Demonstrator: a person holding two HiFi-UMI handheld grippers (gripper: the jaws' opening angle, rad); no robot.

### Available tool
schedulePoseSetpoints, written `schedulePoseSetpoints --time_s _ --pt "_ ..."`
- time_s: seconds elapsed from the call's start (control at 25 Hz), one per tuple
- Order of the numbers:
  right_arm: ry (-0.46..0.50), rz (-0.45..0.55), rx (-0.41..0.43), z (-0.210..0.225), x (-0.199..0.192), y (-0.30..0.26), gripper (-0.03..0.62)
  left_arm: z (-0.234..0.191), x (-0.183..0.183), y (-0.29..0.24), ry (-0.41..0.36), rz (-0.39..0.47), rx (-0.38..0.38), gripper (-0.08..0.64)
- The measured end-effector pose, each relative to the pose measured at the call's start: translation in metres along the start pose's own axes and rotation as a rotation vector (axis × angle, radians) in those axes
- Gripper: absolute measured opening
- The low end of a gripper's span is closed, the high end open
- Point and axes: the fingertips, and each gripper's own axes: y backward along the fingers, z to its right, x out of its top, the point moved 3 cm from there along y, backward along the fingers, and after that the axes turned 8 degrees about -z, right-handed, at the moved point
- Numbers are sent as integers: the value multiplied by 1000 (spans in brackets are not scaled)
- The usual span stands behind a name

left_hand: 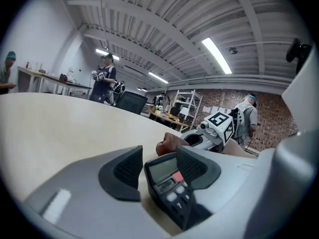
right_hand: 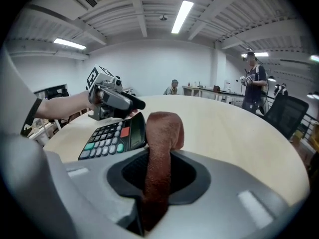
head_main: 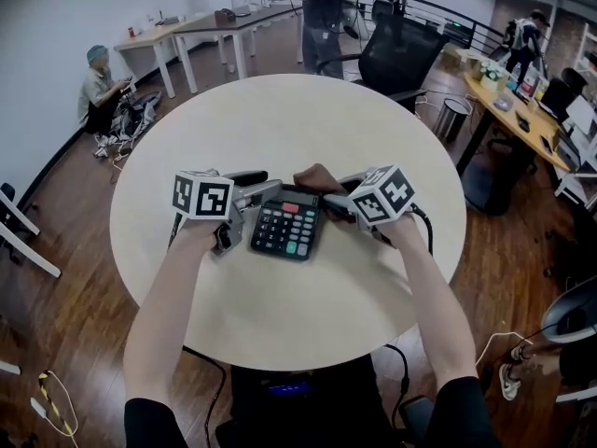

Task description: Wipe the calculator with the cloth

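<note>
A black calculator with grey keys lies flat on the round cream table. My left gripper reaches in from the left, jaws open. In the left gripper view the calculator's top end sits between them, with a gap at the left pad. My right gripper comes from the right, shut on a brown cloth. In the right gripper view the cloth rises from the closed jaws, its bunched end just beyond the calculator's top edge.
A black office chair stands behind the table, with a bin to its right. Desks line the right side and the back. One person sits on the floor at left, another stands at the back.
</note>
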Motion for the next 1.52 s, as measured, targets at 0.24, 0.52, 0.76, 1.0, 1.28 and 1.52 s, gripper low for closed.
schedulePoseSetpoints --time_s 0.24,0.52,0.76,1.0,1.28,1.52 --pt "-32 124 -26 22 23 6 84 70 -49 68 316 58 -196 212" --pt "-178 242 218 4 41 -7 84 115 -67 38 302 -38 -144 210" --pt "-265 252 216 -23 19 13 83 73 -53 36 354 37 -3 212" --pt "-151 258 181 -37 21 28 83 33 -38 60 459 159 -14 210" --pt "-20 249 272 -26 58 -11 83 49 -45 48 345 80 37 206" --pt "-8 230 341 -45 35 16 84 45 -43 46 319 80 74 199"
